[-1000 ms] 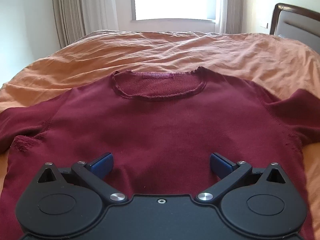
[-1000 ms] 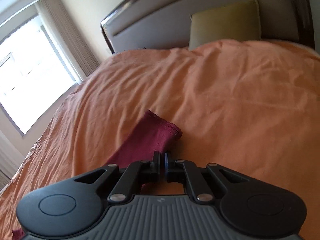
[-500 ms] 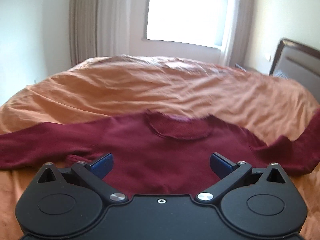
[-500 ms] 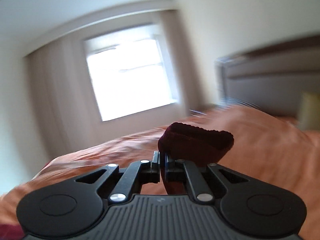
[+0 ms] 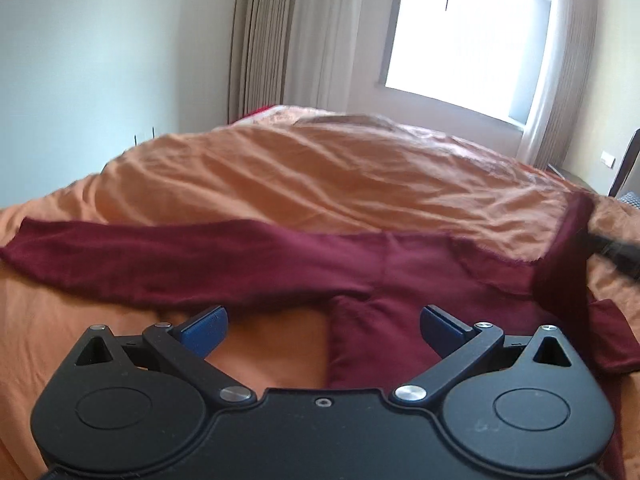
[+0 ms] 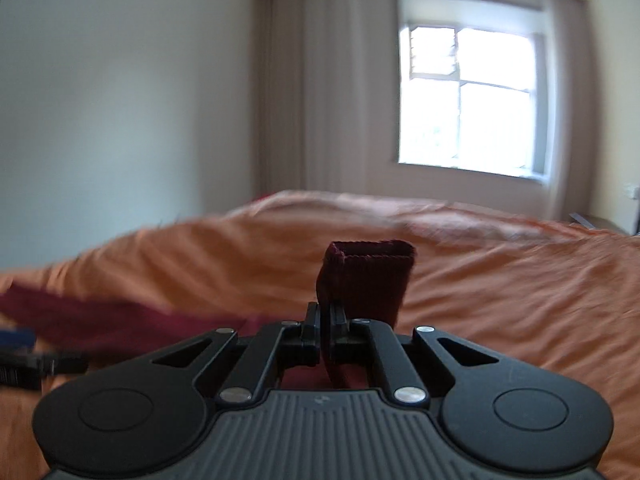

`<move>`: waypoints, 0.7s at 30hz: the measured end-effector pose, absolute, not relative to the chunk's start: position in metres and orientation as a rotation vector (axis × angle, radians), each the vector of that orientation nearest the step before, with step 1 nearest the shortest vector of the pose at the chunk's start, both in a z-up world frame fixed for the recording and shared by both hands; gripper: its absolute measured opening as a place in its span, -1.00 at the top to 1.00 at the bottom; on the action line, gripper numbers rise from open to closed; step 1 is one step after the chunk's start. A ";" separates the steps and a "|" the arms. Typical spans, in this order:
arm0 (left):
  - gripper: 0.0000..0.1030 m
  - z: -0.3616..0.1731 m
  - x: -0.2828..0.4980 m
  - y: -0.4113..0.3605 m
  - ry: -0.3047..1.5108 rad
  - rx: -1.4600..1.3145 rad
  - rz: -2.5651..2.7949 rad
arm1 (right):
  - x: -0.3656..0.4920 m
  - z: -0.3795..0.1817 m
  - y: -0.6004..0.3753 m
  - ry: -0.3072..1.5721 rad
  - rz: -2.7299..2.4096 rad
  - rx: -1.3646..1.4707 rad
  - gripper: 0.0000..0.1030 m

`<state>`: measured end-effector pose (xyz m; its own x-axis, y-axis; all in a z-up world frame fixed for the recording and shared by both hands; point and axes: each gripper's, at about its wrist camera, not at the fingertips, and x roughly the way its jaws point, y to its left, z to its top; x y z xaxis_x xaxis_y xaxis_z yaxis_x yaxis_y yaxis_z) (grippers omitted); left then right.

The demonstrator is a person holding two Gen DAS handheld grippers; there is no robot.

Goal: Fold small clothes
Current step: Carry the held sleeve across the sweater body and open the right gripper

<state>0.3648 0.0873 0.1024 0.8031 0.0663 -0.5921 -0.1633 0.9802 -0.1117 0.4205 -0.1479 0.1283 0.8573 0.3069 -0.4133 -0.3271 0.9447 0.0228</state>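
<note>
A dark red knit sweater point(image 5: 408, 276) lies on the orange bedspread point(image 5: 320, 184). Its left sleeve point(image 5: 140, 256) stretches flat to the left. In the left wrist view my left gripper point(image 5: 323, 322) hovers open over the sweater's left side, blue pads wide apart and nothing between them. The right sleeve point(image 5: 568, 252) rises up at the right, lifted off the bed. In the right wrist view my right gripper point(image 6: 326, 320) is shut on that sleeve, whose cuff point(image 6: 368, 276) stands up above the fingers. The left gripper's fingertip point(image 6: 16, 338) shows at the left edge.
The orange bedspread point(image 6: 500, 288) covers the whole bed. Behind it are a bright window point(image 6: 468, 100) with beige curtains point(image 5: 280, 36) and a pale wall point(image 5: 100, 60). A dark headboard edge point(image 5: 624, 168) shows at far right.
My right gripper has lifted the right sleeve off the bed and swung it round toward the sweater's body. My left gripper has pulled back and turned left; the left sleeve now shows.
</note>
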 end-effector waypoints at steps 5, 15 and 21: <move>-0.99 0.088 0.366 0.099 0.652 -0.148 0.139 | 0.420 0.077 -0.119 0.521 0.393 -0.130 0.90; -0.99 0.073 0.386 0.077 0.667 -0.132 0.119 | 0.392 0.048 -0.129 0.585 0.549 -0.156 -0.37; -0.99 0.061 0.405 0.034 0.644 -0.132 0.043 | 0.381 0.057 -0.202 0.561 0.506 -0.032 -0.89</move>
